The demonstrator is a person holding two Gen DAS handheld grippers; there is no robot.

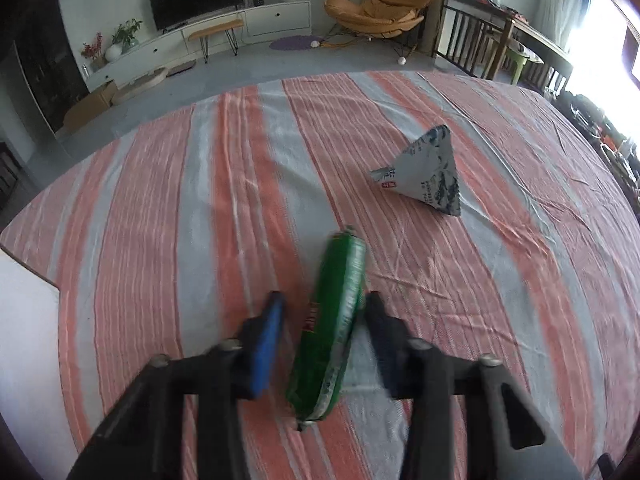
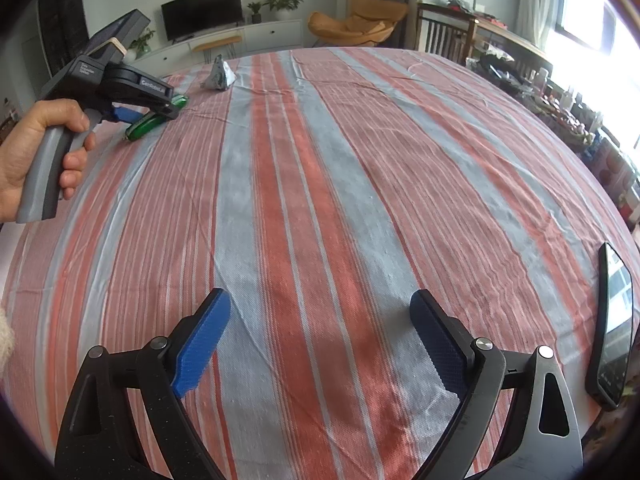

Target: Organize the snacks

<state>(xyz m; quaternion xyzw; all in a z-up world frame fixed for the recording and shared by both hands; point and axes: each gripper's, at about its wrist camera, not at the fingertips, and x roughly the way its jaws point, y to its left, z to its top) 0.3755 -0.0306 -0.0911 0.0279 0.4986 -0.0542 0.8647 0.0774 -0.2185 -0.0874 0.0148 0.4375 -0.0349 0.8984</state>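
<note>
- Left gripper (image 1: 323, 312), black with blue pads, straddles a green foil snack packet (image 1: 332, 328) lying on the red-and-grey striped tablecloth (image 1: 180, 200); a gap shows at the left pad (image 1: 266, 344), so the jaws have not yet clamped it.
- Right gripper (image 2: 322, 312) hangs over bare cloth with its jaws spread wide and nothing between them.
- Beyond the green packet, well apart, stands a white-and-blue pyramid-shaped packet (image 1: 426, 172).
- By the right gripper lies a black phone (image 2: 612, 328).

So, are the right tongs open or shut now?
Open: the right tongs stand wide apart, with only striped cloth between the blue pads.
</note>
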